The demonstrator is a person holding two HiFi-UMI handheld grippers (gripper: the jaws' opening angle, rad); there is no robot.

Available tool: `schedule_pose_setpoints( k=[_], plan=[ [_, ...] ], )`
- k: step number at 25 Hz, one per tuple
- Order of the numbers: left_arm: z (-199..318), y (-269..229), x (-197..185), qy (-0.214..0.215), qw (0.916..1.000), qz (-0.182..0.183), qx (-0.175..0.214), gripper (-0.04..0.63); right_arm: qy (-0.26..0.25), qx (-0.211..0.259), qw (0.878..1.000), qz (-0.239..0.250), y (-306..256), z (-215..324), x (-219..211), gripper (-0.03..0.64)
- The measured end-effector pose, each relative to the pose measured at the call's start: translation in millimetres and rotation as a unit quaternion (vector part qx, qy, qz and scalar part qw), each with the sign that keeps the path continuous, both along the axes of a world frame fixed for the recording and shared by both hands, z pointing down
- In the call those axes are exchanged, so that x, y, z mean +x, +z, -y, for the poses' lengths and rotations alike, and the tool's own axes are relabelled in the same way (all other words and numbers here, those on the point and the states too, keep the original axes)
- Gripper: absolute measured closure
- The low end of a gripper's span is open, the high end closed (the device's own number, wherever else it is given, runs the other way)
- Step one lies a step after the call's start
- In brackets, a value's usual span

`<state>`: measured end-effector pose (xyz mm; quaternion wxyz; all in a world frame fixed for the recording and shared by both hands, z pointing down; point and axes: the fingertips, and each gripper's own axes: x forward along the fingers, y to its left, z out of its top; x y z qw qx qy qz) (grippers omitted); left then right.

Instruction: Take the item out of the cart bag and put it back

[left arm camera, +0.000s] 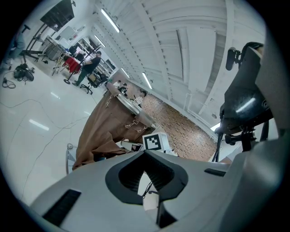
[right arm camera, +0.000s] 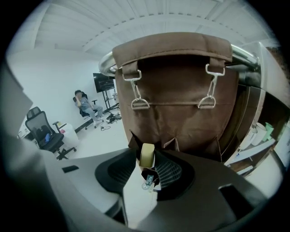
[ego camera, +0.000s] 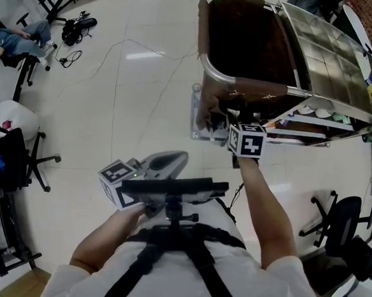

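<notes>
**Counts:** one roll of tape (right arm camera: 146, 154), one cart bag (right arm camera: 181, 118), two claws.

**Right claw** (right arm camera: 147, 159): clamped on the roll, which is pinched between the tips. The jaws are parted only by the roll's width.

**Roll:** pale yellow-beige and narrow, seen edge-on and standing upright. I hold it outside the bag, just before the lower front of the outer wall. Whether it touches the cloth I cannot tell.

**Bag:** brown cloth, hung from a curved metal rail (right arm camera: 105, 63) by two straps. Each strap ends in one of two snap hooks (right arm camera: 139, 103).

**Left claw** (left arm camera: 145, 154): empty, tips together. It is close to my body and well apart from the bag.

**Background:** one seated person (right arm camera: 84, 106) — far off across the floor
</notes>
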<state>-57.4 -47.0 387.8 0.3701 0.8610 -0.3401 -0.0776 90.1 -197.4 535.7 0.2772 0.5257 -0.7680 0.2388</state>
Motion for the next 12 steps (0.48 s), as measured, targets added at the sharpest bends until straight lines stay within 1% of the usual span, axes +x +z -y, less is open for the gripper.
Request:
schedule_pose_setpoints(
  k=[3, 7, 12],
  plan=[
    [-2, 0, 0, 0.004, 1.0000, 0.003, -0.004, 0.592, 0.002, -0.004, 1.000, -0.006, 4, 1, 0, 0.482],
    [-1, -1, -2, 0.000, 1.0000, 0.003, -0.001, 0.592, 0.004, -0.011, 1.000, -0.014, 9, 1, 1, 0.499],
    [-1, -1, -3, -0.002, 1.0000, 0.004, 0.000, 0.592, 0.007, -0.014, 1.000, -0.016, 15, 2, 3, 0.499]
  ],
)
